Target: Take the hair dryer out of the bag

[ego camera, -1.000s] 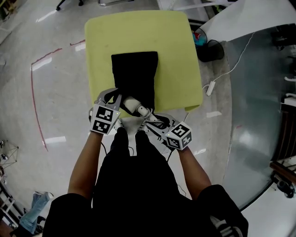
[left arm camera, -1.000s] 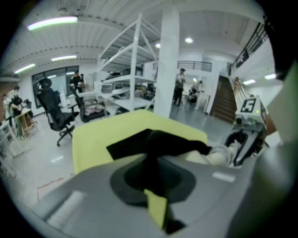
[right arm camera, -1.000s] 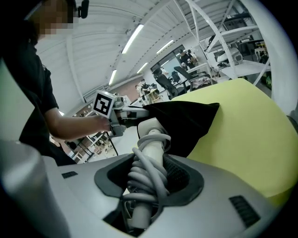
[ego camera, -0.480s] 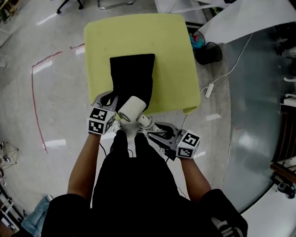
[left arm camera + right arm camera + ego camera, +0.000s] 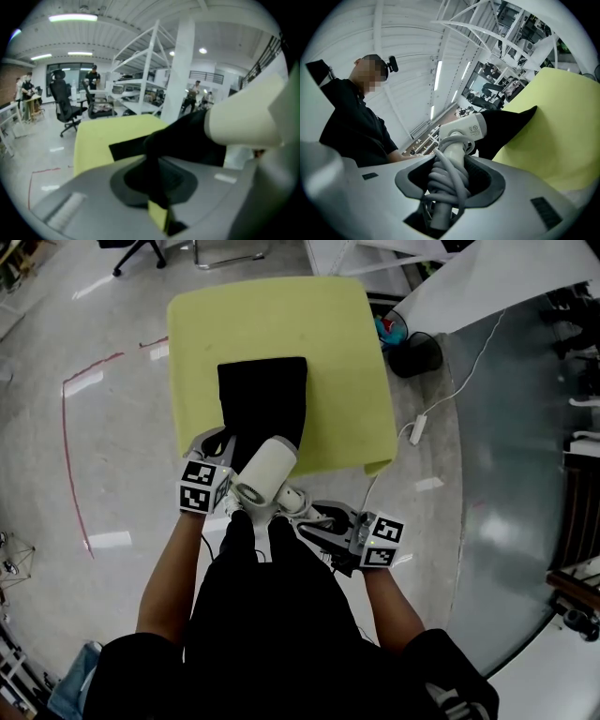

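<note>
Dryer (image 5: 265, 472) has lifted further out of the bag (image 5: 262, 399) since a second ago, nose apparently still at the mouth. Right gripper (image 5: 289, 504) clamps the cord-wrapped handle, left gripper (image 5: 222, 441) pinches the bag's near edge. I'd keep that edge pinned and pull along the barrel so fabric doesn't snag.

The grey two-jaw left claw (image 5: 218, 441) pinches the black cloth bag (image 5: 262, 399), its jaws almost together. Just right of it, the grey right claw (image 5: 289, 503) clamps the white hair dryer (image 5: 267, 470) by its cord-wrapped handle. Bare forearms (image 5: 172, 568) extend behind both.
</note>
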{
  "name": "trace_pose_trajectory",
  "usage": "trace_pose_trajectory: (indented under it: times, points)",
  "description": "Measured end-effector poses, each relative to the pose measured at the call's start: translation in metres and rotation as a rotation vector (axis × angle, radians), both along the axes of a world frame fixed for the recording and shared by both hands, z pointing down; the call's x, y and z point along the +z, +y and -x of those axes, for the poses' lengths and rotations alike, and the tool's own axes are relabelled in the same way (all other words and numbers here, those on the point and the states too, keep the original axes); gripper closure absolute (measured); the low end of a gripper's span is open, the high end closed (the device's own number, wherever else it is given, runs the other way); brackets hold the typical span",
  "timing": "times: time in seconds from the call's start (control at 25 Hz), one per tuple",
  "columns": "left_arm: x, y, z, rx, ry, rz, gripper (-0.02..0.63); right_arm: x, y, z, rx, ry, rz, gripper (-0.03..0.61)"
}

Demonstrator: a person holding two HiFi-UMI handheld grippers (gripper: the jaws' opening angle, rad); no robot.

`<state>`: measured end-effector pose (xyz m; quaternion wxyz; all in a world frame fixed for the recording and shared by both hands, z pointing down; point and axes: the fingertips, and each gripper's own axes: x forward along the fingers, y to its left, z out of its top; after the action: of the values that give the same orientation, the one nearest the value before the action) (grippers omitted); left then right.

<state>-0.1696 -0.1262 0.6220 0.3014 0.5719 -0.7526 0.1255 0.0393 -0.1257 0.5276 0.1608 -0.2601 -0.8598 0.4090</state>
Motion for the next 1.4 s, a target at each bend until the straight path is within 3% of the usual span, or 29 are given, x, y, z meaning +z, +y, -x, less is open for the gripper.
trace_pose_trajectory:
  times: [0.16,0.32,0.44,0.64,0.92,1.24,1.4]
  points:
    - [0.003,0.002,-0.003,0.004,0.006,0.01,0.579,-0.018,-0.005,-0.005,0.021,-0.058,0.049,0.399]
    - [-0.001,0.003,-0.014,0.032,0.009,0.0,0.482,-0.04,-0.014,0.0,0.06,-0.126,0.055,0.399]
    - [-0.014,0.007,-0.021,0.046,-0.014,-0.017,0.474,-0.057,-0.023,0.013,0.111,-0.181,0.027,0.399]
    - [-0.051,0.024,-0.032,0.063,-0.056,-0.061,0.477,-0.069,-0.048,0.045,0.251,-0.208,-0.065,0.399]
    - [-0.111,0.031,-0.005,-0.052,-0.16,-0.19,0.601,-0.091,-0.087,0.093,0.424,-0.236,-0.247,0.397]
    - [-0.17,0.01,0.022,-0.122,-0.185,-0.301,0.604,-0.113,-0.118,0.13,0.532,-0.191,-0.506,0.399]
    - [-0.184,0.008,0.022,-0.148,-0.196,-0.339,0.604,-0.12,-0.125,0.136,0.592,-0.204,-0.563,0.397]
